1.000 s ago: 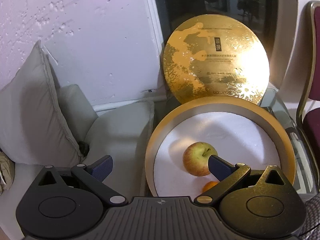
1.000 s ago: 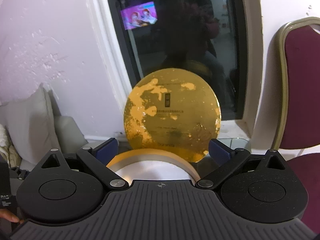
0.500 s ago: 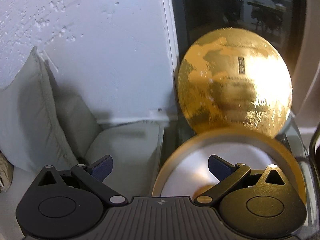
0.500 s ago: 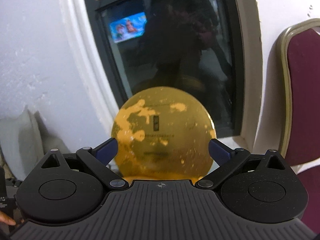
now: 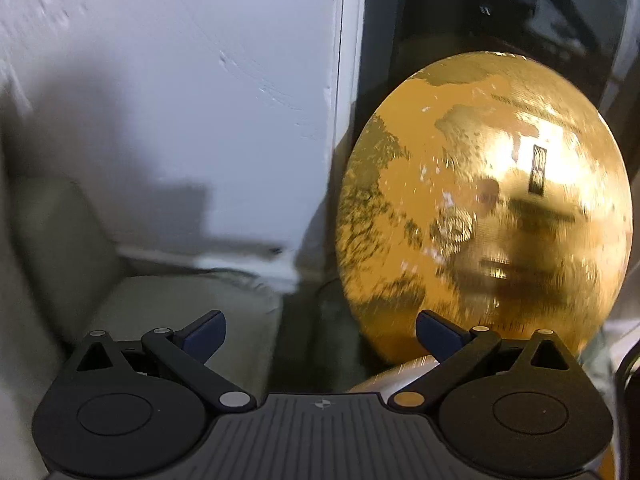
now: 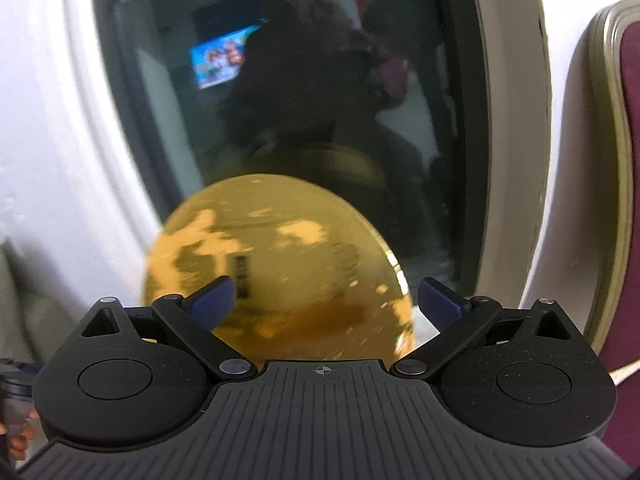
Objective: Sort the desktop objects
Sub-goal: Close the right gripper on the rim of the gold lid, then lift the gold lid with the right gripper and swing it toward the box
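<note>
A round gold lid (image 5: 484, 208) stands on edge, leaning against a dark window, and fills the right of the left wrist view. The same gold lid (image 6: 280, 264) sits low and central in the right wrist view. Only a sliver of the round box's rim (image 5: 400, 372) shows below the lid in the left wrist view; its inside is hidden. My left gripper (image 5: 320, 332) is open and empty, left of the lid. My right gripper (image 6: 326, 300) is open and empty in front of the lid.
A grey cushioned seat (image 5: 180, 312) lies left, against a white wall (image 5: 200, 100). The dark window (image 6: 320, 100) reflects a screen and a person. A maroon chair with a gold frame (image 6: 616, 160) stands at the right. Fingers (image 6: 20, 436) show at the lower left.
Both grippers tilted upward and moved closer to the lid. The box with the apple and the orange fruit dropped out of the left wrist view; both grippers stayed open.
</note>
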`<state>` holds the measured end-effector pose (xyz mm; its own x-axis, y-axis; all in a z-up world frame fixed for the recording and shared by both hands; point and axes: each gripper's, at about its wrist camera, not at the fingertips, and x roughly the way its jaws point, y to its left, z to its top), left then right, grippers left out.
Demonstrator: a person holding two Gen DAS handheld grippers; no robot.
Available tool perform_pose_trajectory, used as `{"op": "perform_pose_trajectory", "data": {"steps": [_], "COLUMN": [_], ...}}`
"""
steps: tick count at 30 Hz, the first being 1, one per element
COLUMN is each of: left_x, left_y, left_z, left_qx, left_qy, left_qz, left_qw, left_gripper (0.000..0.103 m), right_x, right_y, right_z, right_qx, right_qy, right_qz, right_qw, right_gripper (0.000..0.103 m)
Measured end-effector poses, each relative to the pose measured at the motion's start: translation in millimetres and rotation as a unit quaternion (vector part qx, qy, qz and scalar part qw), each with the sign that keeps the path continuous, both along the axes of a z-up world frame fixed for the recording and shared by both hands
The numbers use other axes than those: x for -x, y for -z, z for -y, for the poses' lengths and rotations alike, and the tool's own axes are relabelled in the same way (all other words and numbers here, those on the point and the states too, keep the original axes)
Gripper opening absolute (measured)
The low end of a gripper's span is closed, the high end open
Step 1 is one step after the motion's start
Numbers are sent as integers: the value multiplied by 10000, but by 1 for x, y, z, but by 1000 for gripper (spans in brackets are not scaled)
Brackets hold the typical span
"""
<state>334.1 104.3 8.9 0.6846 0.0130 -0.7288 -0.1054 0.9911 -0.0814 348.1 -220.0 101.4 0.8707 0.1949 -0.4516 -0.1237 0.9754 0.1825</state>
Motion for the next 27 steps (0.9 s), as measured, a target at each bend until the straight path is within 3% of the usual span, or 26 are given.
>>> {"op": "perform_pose_trajectory", "data": {"steps": [2, 8, 14, 27], "left_x": [-12, -40, -61, -78], "left_y": [15, 46, 63, 70], "left_z": [-6, -16, -20, 8], "left_qx": [385, 1011, 1651, 1715], "left_qy": [64, 67, 58, 311], "left_qz": [157, 308, 432, 857], "left_qw": [9991, 9944, 9853, 9810], "left_gripper": [101, 100, 100, 103], "right_x": [-17, -59, -84, -111], "right_y": [15, 55, 74, 96], "right_z": [4, 19, 28, 27], "right_qx": [-31, -286, -651, -687], "right_qy": [36, 46, -15, -256], "right_qz": [111, 82, 73, 24], "right_qw": [9999, 9995, 9978, 9973], "right_gripper": [100, 100, 100, 103]}}
